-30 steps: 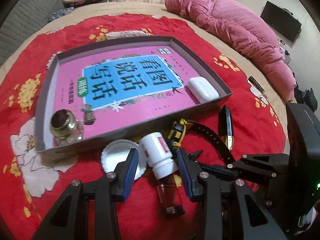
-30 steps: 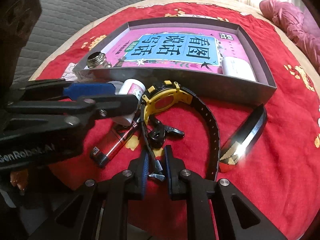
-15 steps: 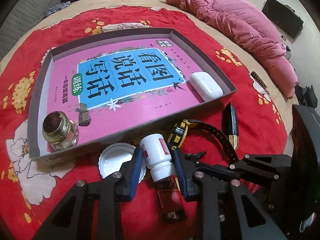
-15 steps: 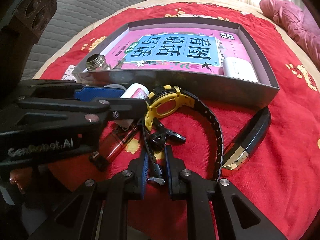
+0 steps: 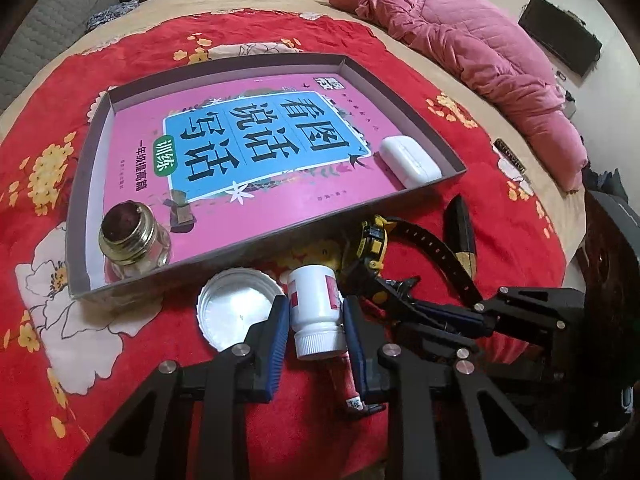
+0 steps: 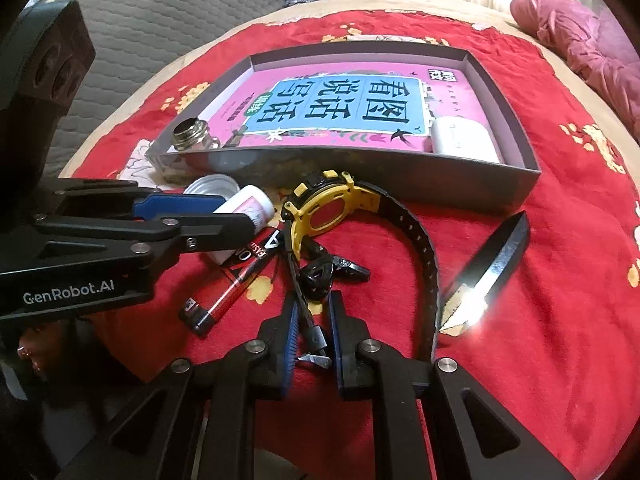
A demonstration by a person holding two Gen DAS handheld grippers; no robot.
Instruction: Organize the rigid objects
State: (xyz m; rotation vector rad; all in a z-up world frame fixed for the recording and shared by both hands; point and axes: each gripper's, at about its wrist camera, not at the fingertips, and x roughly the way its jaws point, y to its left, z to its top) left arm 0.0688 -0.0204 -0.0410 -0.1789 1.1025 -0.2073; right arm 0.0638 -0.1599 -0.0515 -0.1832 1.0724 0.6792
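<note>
**Ana:** Bottle (image 5: 316,308) first: small, white, lying on its side on the red cloth (image 5: 400,60), just near of the tray (image 5: 92,160), cap toward the camera. The left gripper (image 5: 315,320) has it between its jaws, which are closing; the blue pads (image 5: 278,332) look against its sides or all but.

**Ben:** How will it handle?

**Ana:** Probably light and stiff, with smooth plastic that may slip or roll. A hold across the body just above the cap, as now, seems sound; the cap's wider rim should stop it sliding out.

**Ben:** And the right gripper (image 6: 312,328)?

**Ana:** Nearly closed on a thin cord or key stem (image 6: 310,330) that runs from the black keys (image 6: 320,274) beside the yellow watch (image 6: 324,210). That bunch is small, hard and likely to dangle and swing when raised.

**Ben:** What else lies about?

**Ana:** A white lid (image 5: 236,312) left of the bottle, a red lighter (image 6: 230,288) partly beneath it, and a black knife (image 6: 488,268) to the right. In the tray a pink book (image 5: 248,148) covers the floor, with a glass jar (image 5: 128,240) in the near-left corner and a white case (image 5: 410,162) at the right wall.
</note>
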